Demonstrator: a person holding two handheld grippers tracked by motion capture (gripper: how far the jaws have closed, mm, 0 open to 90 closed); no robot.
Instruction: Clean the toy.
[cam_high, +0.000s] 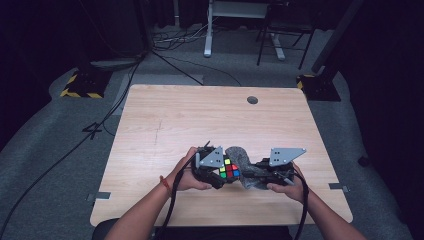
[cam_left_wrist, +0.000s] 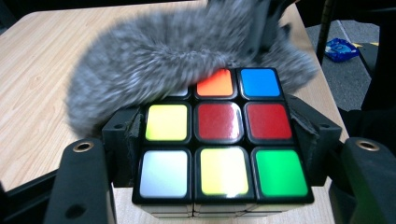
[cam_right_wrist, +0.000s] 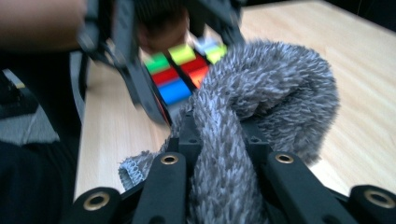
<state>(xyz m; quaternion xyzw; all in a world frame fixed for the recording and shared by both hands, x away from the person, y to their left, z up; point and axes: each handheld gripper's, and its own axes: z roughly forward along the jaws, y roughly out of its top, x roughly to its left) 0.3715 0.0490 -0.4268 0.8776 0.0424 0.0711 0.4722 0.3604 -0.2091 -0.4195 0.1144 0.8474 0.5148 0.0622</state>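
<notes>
Near the table's (cam_high: 150, 125) front edge, the left gripper (cam_high: 216, 172) clamps a rigid, slick cube (cam_high: 229, 171) by opposite faces while the right gripper (cam_high: 262, 172) pinches a soft, light cloth (cam_high: 240, 157) against it.

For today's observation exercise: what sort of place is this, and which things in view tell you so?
Probably a lab or recording studio: a bare wooden table on grey carpet, black curtains around it, cables across the floor and taped equipment bases.

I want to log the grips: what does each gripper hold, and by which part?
Left gripper: puzzle cube, jaws on two opposite sides. Right gripper: grey fluffy cloth, pinched at a bunched part.
</notes>
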